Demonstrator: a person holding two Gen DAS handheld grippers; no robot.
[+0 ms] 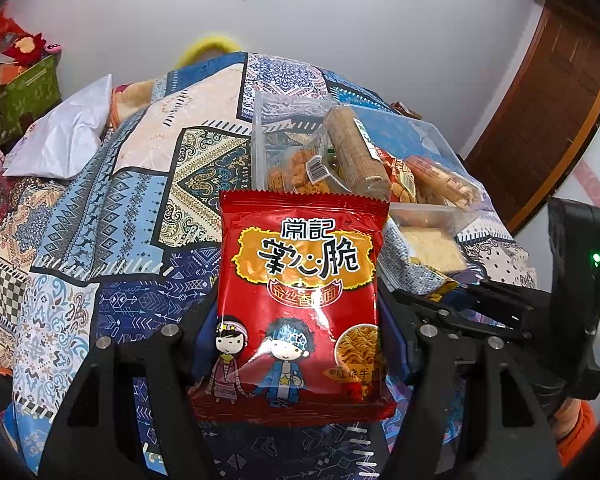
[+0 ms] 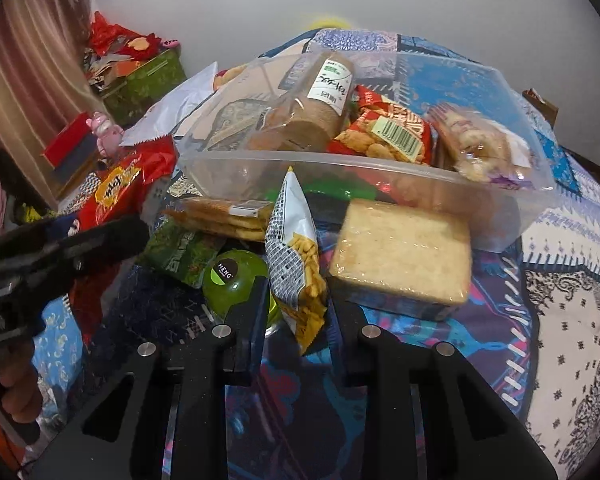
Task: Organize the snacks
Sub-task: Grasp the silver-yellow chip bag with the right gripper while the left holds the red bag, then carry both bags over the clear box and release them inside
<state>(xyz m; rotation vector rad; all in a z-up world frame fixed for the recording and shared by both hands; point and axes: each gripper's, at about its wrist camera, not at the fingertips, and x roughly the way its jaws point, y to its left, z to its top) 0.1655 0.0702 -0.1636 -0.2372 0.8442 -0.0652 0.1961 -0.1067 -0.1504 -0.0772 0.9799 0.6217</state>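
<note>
My left gripper [image 1: 300,344] is shut on a red noodle-snack packet [image 1: 300,300] and holds it upright above the patterned cloth, in front of the clear plastic bin [image 1: 260,140]. The packet also shows in the right wrist view [image 2: 120,188]. My right gripper [image 2: 298,300] is shut on a white and yellow snack bag [image 2: 296,252], held upright just before the bin [image 2: 532,152]. The bin holds a brown biscuit roll [image 2: 312,116], a red snack pack [image 2: 392,128] and a clear bag of puffs [image 2: 476,144].
On the cloth near the bin lie a wrapped cracker block [image 2: 404,252], a flat cracker pack [image 2: 220,216], a green packet [image 2: 184,256] and a green round jar [image 2: 236,280]. A white bag [image 1: 64,140] lies at the far left. A wooden door [image 1: 540,128] stands at right.
</note>
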